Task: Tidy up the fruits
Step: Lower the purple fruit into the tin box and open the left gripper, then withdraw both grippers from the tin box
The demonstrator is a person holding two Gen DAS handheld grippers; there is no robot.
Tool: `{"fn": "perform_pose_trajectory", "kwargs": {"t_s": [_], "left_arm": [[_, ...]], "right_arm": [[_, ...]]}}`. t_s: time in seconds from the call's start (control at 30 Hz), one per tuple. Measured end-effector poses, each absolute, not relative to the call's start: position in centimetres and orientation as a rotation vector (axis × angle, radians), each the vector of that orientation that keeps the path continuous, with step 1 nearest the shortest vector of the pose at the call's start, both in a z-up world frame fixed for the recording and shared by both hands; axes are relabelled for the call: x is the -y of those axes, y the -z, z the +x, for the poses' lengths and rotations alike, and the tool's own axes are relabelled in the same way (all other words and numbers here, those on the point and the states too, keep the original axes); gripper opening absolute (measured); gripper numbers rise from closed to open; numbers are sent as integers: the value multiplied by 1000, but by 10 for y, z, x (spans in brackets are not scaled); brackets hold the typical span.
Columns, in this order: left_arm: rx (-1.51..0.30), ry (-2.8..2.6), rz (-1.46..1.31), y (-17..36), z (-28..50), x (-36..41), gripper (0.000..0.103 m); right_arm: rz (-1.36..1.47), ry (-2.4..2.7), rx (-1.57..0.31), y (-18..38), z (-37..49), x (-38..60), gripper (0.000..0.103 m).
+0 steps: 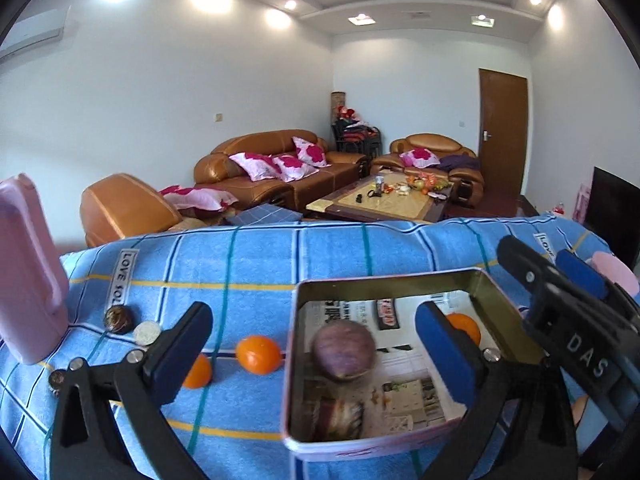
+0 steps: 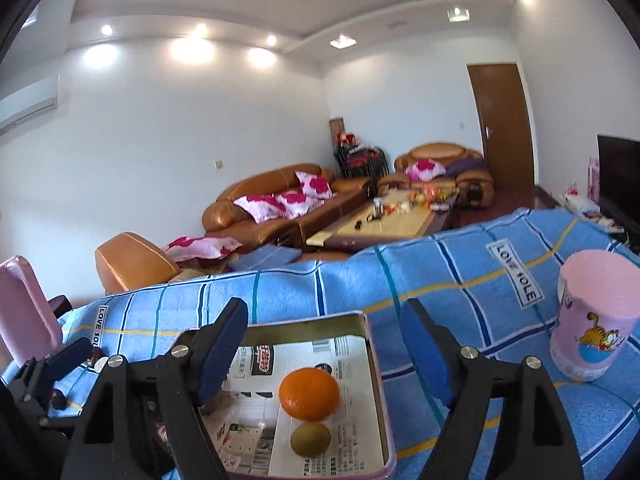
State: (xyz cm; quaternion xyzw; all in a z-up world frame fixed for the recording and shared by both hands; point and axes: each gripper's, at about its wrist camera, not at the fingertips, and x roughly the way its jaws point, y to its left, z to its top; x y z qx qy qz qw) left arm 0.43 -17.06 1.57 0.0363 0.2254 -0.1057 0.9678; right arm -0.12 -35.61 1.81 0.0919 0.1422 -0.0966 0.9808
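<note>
Left gripper [image 1: 316, 354] has its jaws spread really wide, nothing pinched between the pads, angled downward a bit. Right gripper [image 2: 324, 354] is open too, not quite as wide, also empty, sitting just beside the left.

Blue plaid cloth [image 1: 256, 256] under metal tin [image 1: 384, 276]

Left gripper [image 1: 314, 354] frame: black plastic, angular arms branching to each finger.
Finger pads [image 1: 434, 340]: dark blue, rectangular, foam-like.
Screws: round silver heads at each finger joint.
Right gripper [image 2: 324, 354]: same black frame, blue pads, silver screws.
Marking: white letters "DAS" on its side.
</note>
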Motion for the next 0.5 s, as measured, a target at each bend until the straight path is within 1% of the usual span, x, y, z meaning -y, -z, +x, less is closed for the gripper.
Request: {"fn": "perform_pose_trajectory", "kwargs": {"t_s": [0.13, 0.27, 0.5], "left_arm": [[-461, 174, 64, -16, 3, 152, 103], [-423, 120, 99, -15, -2, 128, 103], [-376, 65, 183, -14, -2, 92, 103]], "right_arm": [[132, 191, -255, -18, -4, 347, 80], [73, 192, -214, -19, -12, 335, 80], [45, 196, -217, -18, -14, 326, 80]]}}
